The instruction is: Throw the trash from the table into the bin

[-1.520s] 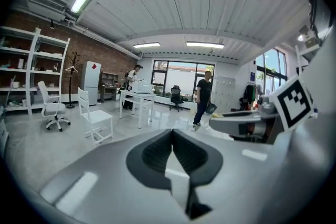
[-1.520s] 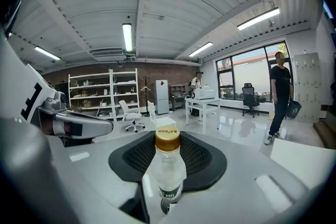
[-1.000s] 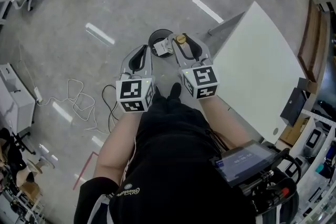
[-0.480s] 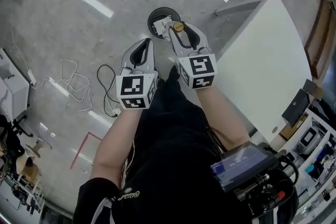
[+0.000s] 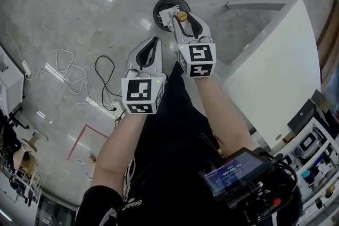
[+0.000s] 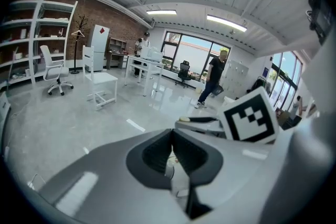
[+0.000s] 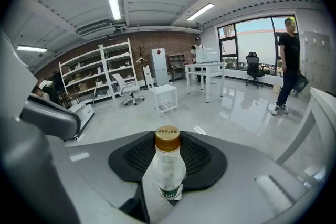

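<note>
A clear plastic bottle with a gold cap and a green label stands upright between the pads of my right gripper, which is shut on it. In the head view my right gripper points at the round black bin on the floor, the bottle's cap over the bin's near rim. White trash lies inside the bin. My left gripper hangs lower left of the bin, above the bare floor. Its pads meet at the tips, and I see nothing sticking out of them.
The white table stands to the right, its corner near my right arm. Cables and a red floor mark lie to the left. A person walks far off among white desks and chairs.
Both grippers have sunk toward the floor, and the right one has brought the bottle up to the bin's rim. The bottle stays gripped.
</note>
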Tool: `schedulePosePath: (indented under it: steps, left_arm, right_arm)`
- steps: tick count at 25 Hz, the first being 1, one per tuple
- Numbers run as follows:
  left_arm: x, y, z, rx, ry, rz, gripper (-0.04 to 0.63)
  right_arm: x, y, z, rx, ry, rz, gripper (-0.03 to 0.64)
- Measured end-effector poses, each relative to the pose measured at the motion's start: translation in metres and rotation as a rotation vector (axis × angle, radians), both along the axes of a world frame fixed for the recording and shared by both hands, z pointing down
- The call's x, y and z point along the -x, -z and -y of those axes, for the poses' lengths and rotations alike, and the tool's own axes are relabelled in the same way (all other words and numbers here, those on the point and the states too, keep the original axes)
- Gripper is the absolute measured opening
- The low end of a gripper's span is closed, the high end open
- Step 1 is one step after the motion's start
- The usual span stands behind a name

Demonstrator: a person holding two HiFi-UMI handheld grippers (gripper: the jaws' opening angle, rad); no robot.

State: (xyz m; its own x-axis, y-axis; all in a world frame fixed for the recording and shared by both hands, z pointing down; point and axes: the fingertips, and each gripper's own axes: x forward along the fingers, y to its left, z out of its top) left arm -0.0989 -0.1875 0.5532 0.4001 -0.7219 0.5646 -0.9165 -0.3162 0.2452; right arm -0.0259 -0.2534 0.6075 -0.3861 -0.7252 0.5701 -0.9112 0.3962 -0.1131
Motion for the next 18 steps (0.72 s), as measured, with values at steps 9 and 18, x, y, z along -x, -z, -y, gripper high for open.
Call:
schedulePosePath:
  steps: [9,18]
  left_arm:
    - [0.007,-0.025,0.008,0.016,0.001,0.000,0.009]
    - [0.005,-0.028,0.010,0.026,-0.002,-0.028,0.009]
  right_arm:
    - [0.005,-0.078,0.041,0.019,-0.028,-0.088,0.143]
    - [0.000,-0.096,0.047,0.021,-0.047,-0.114,0.144]
